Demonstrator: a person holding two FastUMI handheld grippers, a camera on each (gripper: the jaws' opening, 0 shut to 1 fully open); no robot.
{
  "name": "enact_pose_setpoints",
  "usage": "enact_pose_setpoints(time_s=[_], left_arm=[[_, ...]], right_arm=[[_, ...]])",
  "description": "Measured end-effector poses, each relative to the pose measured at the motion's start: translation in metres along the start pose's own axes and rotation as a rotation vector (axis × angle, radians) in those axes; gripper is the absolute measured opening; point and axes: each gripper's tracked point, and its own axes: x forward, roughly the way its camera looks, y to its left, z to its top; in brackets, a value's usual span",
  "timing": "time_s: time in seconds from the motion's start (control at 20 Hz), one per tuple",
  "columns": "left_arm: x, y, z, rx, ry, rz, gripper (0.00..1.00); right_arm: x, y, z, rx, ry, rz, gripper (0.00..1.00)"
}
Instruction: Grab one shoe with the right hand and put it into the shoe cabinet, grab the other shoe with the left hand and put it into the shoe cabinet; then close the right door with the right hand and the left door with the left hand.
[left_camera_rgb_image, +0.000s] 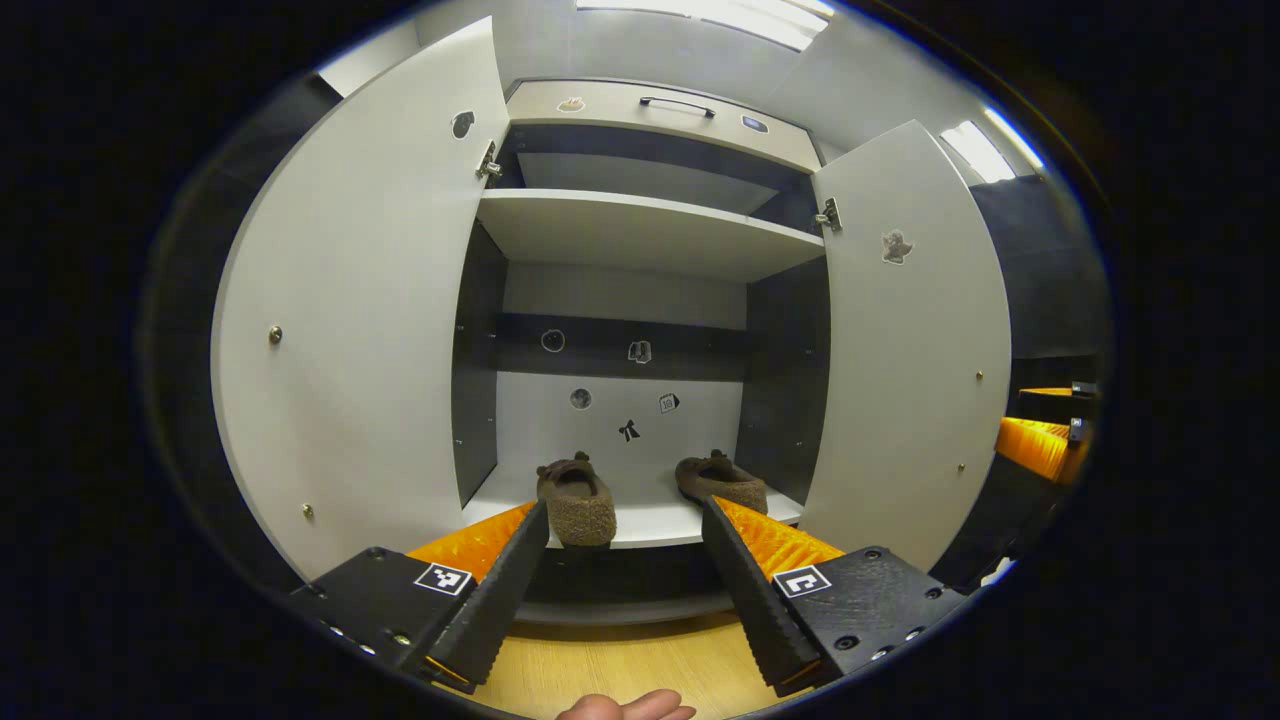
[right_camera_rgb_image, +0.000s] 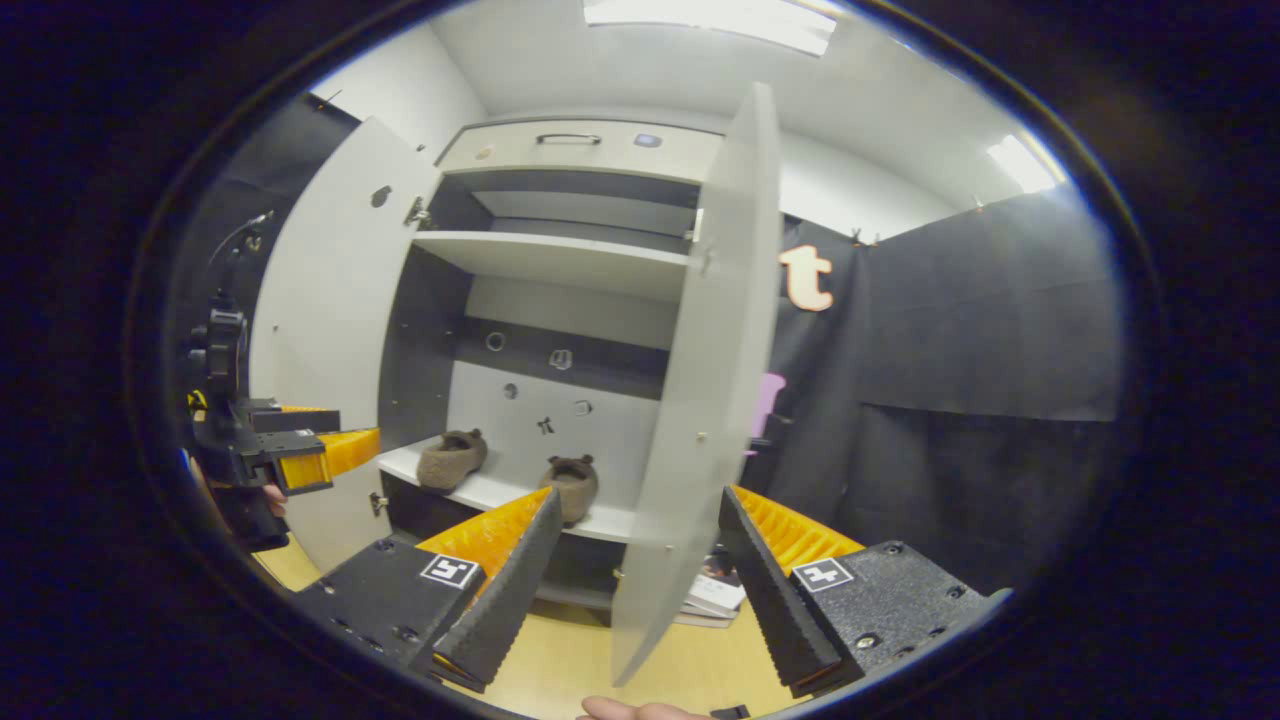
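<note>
Booth with a pale wooden floor (left_camera_rgb_image: 620, 660) and a shoe cabinet (left_camera_rgb_image: 640, 115) standing open against the back. Lower shelf (left_camera_rgb_image: 650, 525) carries 2 brown shoes: the left shoe (left_camera_rgb_image: 577, 500) sits at the shelf's front edge, its heel slightly overhanging; the right shoe (left_camera_rgb_image: 722, 480) lies near the shelf's right end, angled, apart from the first. Both doors are open — left door (left_camera_rgb_image: 350, 330) swung wide, right door (left_camera_rgb_image: 915, 340) also out. In the right gripper view the right door's edge (right_camera_rgb_image: 700, 400) stands between the spread fingers of the right gripper (right_camera_rgb_image: 640, 590), not touched. The left gripper (left_camera_rgb_image: 625, 590) is spread too, empty, facing the shelf.
</note>
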Motion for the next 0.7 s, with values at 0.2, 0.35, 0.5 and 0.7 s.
enact_pose_setpoints(time_s=[0.2,0.35,0.5,0.7], left_arm=[[0.005,-0.012,0.005,-0.009,-0.022,-0.029,0.94],[0.007,-0.017,0.007,-0.019,-0.029,-0.040,0.93],[0.006,-0.011,0.008,-0.007,-0.034,-0.023,0.94],[0.001,0.005,-0.003,-0.007,-0.002,0.036,0.93]], right_arm=[[-0.008,-0.064,-0.013,-0.053,0.034,-0.153,0.98],[0.019,-0.069,-0.040,-0.076,0.117,-0.113,0.99],[0.046,-0.061,-0.059,-0.072,0.161,-0.077,1.00],[0.052,-0.058,-0.057,-0.062,0.145,-0.044,0.92]])
